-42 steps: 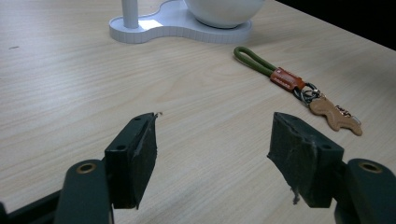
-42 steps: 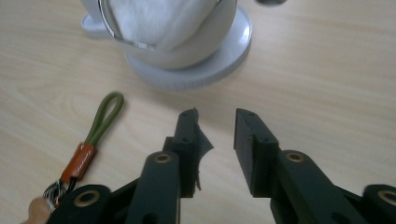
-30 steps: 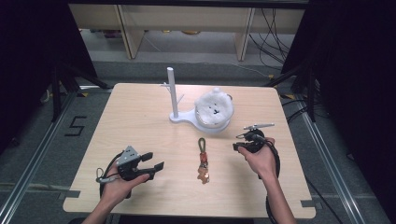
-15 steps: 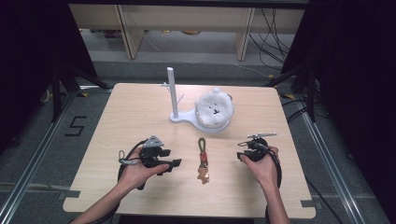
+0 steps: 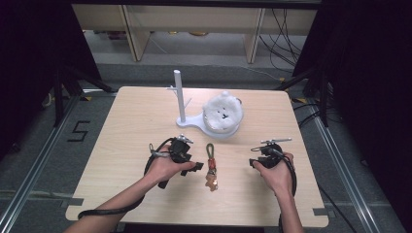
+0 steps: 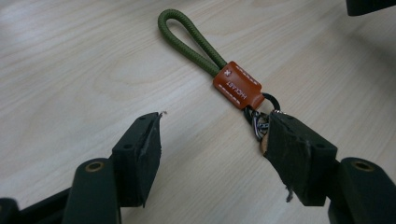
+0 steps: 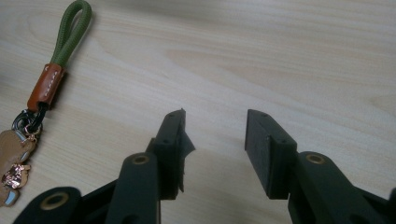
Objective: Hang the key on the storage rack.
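Note:
A keychain (image 5: 211, 165) lies flat on the wooden table (image 5: 131, 121), with a green cord loop (image 6: 187, 39), an orange leather tag (image 6: 236, 86), metal rings and a brown charm (image 7: 11, 149). My left gripper (image 5: 194, 166) sits just left of it, pointing right. In the left gripper view the left gripper (image 6: 212, 128) is open, the loop and tag ahead of it, and one jaw hides the rings. My right gripper (image 5: 253, 162) rests right of the keychain. Its jaws (image 7: 215, 123) have just been opening and stand open over bare wood with nothing between them.
A white stand (image 5: 180, 94) with a thin post and small hooks rises at the table's far middle. A white plush bear (image 5: 222, 114) sits on its base. Dark frames, cables and shelves surround the table.
My left hand has moved right across the table, from the near left area up to the keychain's side. The right hand has stayed in about the same spot.

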A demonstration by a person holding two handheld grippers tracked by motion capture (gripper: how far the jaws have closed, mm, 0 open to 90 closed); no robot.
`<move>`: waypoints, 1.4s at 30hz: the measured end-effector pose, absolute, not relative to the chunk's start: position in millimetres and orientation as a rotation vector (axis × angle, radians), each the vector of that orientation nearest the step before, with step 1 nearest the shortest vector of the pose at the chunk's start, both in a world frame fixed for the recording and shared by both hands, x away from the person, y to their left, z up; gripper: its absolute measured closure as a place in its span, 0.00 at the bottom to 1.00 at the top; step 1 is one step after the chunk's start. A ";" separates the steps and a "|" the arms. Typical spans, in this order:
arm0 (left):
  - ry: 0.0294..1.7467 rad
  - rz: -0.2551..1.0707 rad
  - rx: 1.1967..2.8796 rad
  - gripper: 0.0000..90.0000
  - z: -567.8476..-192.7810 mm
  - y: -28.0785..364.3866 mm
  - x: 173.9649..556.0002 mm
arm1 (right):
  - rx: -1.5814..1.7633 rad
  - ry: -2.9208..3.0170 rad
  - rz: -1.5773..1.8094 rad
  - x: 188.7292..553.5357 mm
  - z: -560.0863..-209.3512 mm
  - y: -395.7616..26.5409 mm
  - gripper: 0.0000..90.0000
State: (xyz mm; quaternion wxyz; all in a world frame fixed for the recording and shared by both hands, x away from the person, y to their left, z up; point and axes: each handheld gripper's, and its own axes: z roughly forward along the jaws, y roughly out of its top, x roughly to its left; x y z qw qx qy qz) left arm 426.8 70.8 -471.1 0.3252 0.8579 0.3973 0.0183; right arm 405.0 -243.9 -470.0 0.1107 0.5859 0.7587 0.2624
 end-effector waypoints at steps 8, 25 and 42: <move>1.101 0.035 2.295 0.39 -471.1 48.8 435.6 | 1.771 2.204 0.780 404.0 -470.1 -242.9 0.64; 1.167 0.026 2.338 0.39 -472.3 26.5 443.8 | 1.766 2.213 0.753 405.1 -472.8 -243.6 0.64; 1.197 0.027 2.363 0.38 -477.8 7.9 447.6 | 1.728 2.232 0.810 405.3 -474.9 -244.6 0.64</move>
